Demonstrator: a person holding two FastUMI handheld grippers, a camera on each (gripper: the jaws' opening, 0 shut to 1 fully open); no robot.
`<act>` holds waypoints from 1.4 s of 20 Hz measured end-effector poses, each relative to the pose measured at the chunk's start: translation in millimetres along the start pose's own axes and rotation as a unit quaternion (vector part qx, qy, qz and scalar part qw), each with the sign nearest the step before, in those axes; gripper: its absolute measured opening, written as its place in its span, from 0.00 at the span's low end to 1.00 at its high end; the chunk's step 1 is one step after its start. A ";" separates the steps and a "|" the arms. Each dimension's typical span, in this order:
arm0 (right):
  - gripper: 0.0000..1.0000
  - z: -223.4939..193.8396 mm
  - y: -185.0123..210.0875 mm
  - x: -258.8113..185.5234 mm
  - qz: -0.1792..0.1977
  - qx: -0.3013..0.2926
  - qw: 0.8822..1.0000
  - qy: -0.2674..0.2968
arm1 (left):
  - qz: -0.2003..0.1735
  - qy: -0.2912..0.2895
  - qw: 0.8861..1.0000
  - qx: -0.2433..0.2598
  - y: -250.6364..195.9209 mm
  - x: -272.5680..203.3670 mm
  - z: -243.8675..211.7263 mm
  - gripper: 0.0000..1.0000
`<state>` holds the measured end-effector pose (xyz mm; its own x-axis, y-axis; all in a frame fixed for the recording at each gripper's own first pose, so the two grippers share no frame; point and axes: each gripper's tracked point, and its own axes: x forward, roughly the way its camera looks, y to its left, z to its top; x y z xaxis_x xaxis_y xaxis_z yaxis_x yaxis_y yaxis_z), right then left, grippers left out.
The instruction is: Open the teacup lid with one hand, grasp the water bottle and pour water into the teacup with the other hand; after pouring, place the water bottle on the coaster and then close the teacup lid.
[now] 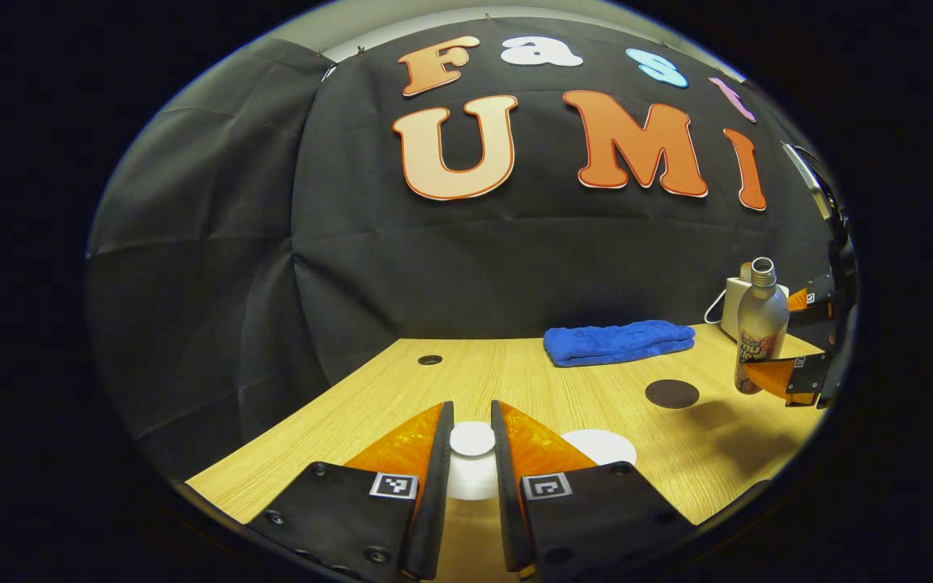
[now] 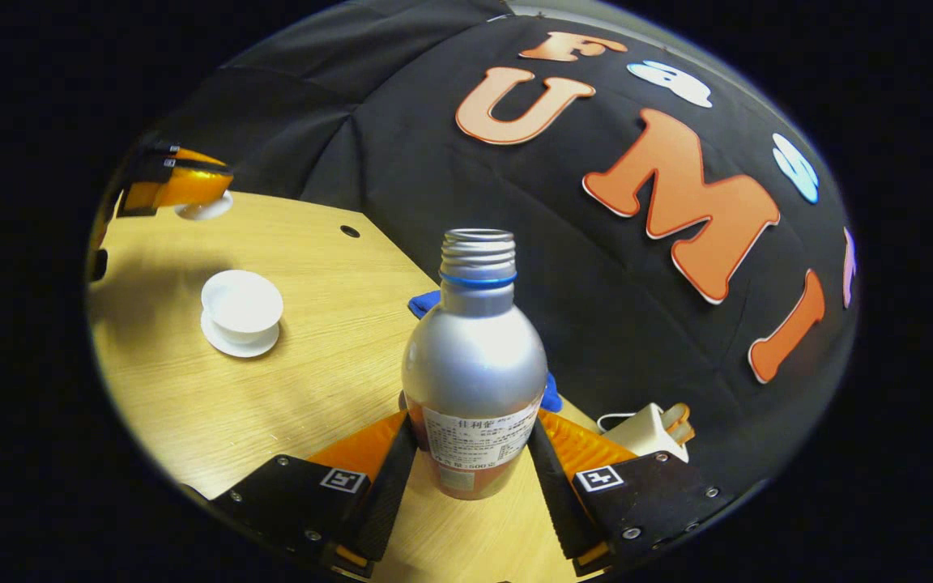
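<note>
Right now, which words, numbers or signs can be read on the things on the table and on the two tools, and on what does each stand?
Water bottle: a label with small print, too small to read for certain.
Right tool: square black-and-white pattern tags, no words.
Left tool: the same tags, no words.
Lid, teacup, coaster, towel: none.

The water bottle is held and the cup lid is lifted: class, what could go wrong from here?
1. The water bottle has no cap and already looks tilted in the right gripper, so water may spill on the way to the teacup.
2. The left gripper pinches the lid by its small knob; it could slip.
3. The coaster is small, so the bottle may land off it.
</note>
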<state>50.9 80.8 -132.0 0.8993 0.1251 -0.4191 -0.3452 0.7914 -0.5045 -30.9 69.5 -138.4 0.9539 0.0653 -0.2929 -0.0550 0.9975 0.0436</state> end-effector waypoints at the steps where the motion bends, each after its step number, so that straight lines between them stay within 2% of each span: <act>1: 0.79 0.9 -1.5 2.0 -0.006 -0.014 1.000 -0.001 | 0.003 -0.001 1.000 0.000 3.2 -0.6 -0.5 0.30; 2: 0.79 0.6 -2.4 1.7 -0.011 -0.027 1.000 0.000 | 0.005 0.000 1.000 -0.001 6.4 -2.1 -1.2 0.33; 8: 0.79 20.4 -3.0 12.7 -0.034 -0.109 0.993 -0.015 | 0.015 -0.001 1.000 -0.001 24.7 -7.2 -2.0 0.33; 17: 0.79 38.2 9.2 24.8 -0.059 -0.232 0.970 -0.036 | 0.027 0.000 1.000 -0.011 46.6 -10.7 -7.3 0.33; 22: 0.79 46.2 22.9 42.0 -0.072 -0.316 0.945 -0.052 | 0.035 0.008 0.999 -0.021 57.4 -11.1 -17.1 0.33; 28: 0.79 69.8 27.6 45.9 -0.098 -0.378 0.917 -0.085 | 0.045 0.019 0.998 -0.032 73.0 -11.9 -24.3 0.33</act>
<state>101.4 150.1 -112.5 0.9705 0.1678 -0.1734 -0.2024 0.1754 -0.9635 -53.4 142.2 -154.9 0.9324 0.1546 -0.3267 -0.1601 0.9870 0.0103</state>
